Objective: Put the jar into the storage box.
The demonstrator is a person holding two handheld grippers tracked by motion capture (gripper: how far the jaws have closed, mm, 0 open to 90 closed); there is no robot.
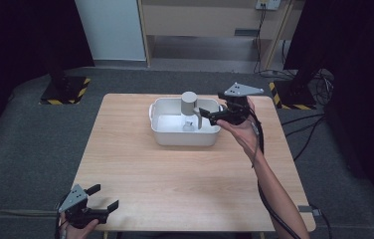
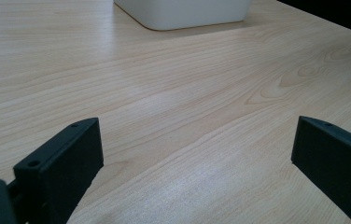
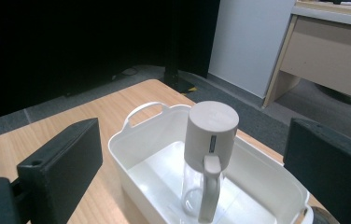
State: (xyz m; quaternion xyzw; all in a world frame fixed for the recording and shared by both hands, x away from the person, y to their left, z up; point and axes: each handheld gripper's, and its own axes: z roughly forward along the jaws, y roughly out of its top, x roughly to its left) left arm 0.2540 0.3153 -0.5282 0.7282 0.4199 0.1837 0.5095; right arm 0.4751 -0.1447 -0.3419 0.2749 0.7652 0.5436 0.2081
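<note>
Most of the wooden table (image 1: 175, 184) is left bare, so lots of room up front. The white tub (image 1: 161, 130) is parked near the far edge, the grey-lidded jug (image 1: 190, 107) stood upright inside. Right gripper (image 1: 204, 112) is held just beside the jug, jaws spread, nothing pinched. Left gripper (image 1: 104, 197) is kept at the near edge, jaws spread too

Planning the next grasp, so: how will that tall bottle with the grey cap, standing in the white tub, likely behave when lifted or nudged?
The bottle stands tall and narrow, so a nudge probably tips it against the tub wall. Its clear lower body looks empty, likely light, smooth and perhaps slippery. The side handle seems the surest hold.
</note>
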